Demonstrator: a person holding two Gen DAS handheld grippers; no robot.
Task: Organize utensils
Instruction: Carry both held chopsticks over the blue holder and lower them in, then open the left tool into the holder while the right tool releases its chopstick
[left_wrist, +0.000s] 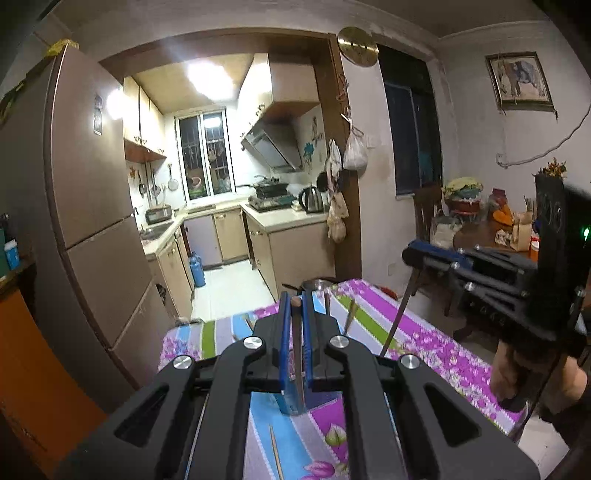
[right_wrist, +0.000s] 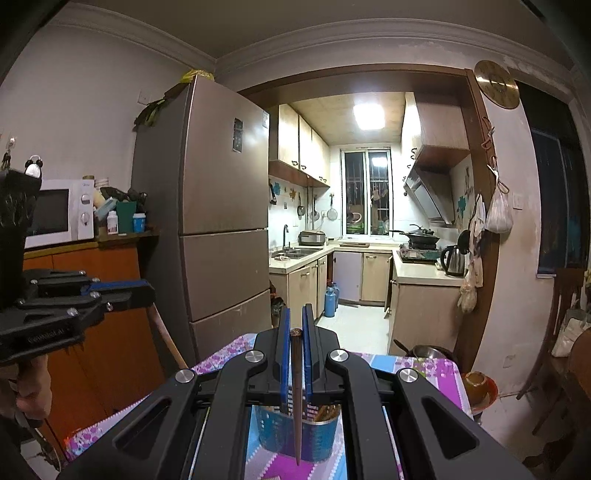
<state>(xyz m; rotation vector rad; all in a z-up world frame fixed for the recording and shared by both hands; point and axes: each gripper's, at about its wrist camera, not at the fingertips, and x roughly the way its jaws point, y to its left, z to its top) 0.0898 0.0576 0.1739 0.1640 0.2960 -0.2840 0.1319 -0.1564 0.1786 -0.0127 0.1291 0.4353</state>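
Observation:
My left gripper (left_wrist: 295, 297) is shut on a pale brown chopstick (left_wrist: 296, 343) that hangs down between its blue pads. Under it stands a blue tin holder (left_wrist: 293, 404) on the flowered tablecloth (left_wrist: 424, 343). To the right, my right gripper (left_wrist: 408, 254) carries a dark chopstick (left_wrist: 397, 317). In the right wrist view, the right gripper (right_wrist: 295, 314) is shut on that dark chopstick (right_wrist: 297, 398), its tip above the blue tin holder (right_wrist: 325, 439), which holds other chopsticks. The left gripper (right_wrist: 149, 290) appears at the left with its pale chopstick (right_wrist: 166, 332).
Loose chopsticks (left_wrist: 350, 315) lie on the cloth, another (left_wrist: 275, 450) near me. A metal bowl (left_wrist: 314, 284) sits at the table's far edge. An orange bowl (right_wrist: 478, 387) lies beyond the right edge. A fridge (right_wrist: 221, 221) and a wooden chair (right_wrist: 561, 332) flank the table.

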